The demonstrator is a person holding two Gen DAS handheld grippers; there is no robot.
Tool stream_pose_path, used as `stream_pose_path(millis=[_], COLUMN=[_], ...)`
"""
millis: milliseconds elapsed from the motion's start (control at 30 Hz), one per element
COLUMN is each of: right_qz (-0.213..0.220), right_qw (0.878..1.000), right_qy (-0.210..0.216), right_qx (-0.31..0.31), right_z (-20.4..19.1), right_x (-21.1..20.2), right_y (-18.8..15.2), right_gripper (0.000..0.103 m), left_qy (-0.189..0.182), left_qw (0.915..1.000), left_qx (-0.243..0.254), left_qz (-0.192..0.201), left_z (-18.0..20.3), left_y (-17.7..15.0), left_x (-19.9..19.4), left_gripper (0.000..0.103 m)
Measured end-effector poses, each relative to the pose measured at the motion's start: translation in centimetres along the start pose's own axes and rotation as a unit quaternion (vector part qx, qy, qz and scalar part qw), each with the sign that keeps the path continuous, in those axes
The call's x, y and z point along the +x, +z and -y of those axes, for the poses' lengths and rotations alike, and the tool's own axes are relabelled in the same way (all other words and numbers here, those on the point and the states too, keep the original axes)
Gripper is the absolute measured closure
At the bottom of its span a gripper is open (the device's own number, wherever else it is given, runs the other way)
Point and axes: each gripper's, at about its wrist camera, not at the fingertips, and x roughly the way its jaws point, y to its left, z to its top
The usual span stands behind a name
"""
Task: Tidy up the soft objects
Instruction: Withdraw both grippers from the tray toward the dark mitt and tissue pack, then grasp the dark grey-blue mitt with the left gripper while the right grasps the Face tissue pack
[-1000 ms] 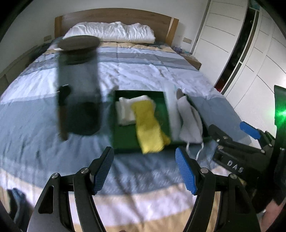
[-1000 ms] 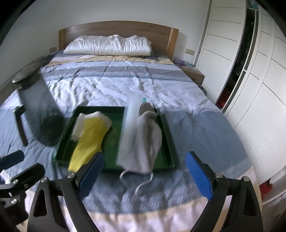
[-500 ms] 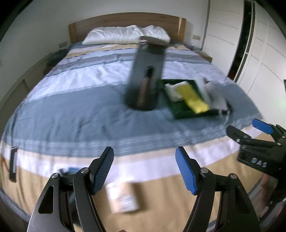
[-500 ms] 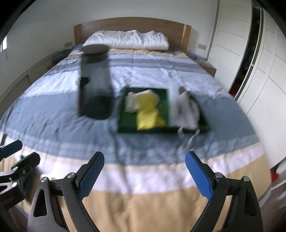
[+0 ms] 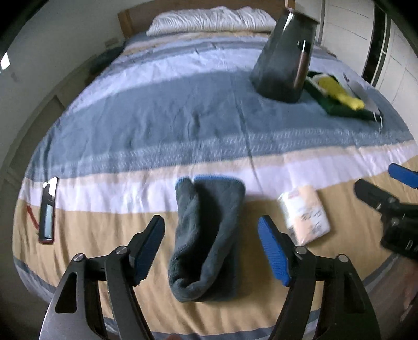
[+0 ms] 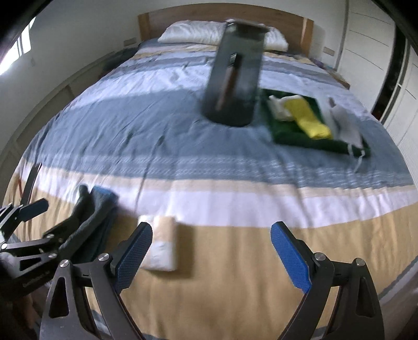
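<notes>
towel (image 5: 206,240): dark grey, blue edge | tray (image 6: 295,132): green | cloth (image 6: 308,120): yellow | bedspread (image 5: 156,117): blue-white-tan stripes

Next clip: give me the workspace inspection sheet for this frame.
Surface: striped bedspread, wrinkled.
Job's things: folded dark grey towel near the foot edge; green tray holding yellow cloth, white cloth and grey pouch.
Clutter: dark tall container beside the tray; wrapped packet; red-edged phone-like item.
Grippers: left gripper opening, empty, towel below; right gripper open, empty.
Cables: nothing seen.
Surroundings: pillow, wooden headboard, white wardrobe.
</notes>
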Motion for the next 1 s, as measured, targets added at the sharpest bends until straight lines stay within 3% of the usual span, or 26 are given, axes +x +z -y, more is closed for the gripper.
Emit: stream_pose_path(millis=[200, 500, 1000], right_qz=[-0.016, -0.045, -0.071], right_qw=[1.0, 0.999, 0.997], right_qy=[0.009, 0.008, 0.004], right_qx=[0.001, -0.017, -0.043], right_z=[-1.7, -3.4, -4.3], right_x=[3.2, 8.5, 12.8], right_y=[-1.0, -1.5, -1.2], right_gripper=[0.01, 0.011, 0.015], left_qy=[-0.026, -0.019, -0.017], left_qw=[0.9993, 0.9979, 0.9976], left_qx=[0.01, -0.007, -0.003], left_qz=[-0.025, -0.061, -0.067], left_z=[-0.3, -1.2, -0.8], left_y=[-1.0, -1.3, -1.2], left_x=[2.7, 7.2, 9.8], left_gripper=[0.03, 0.03, 0.02])
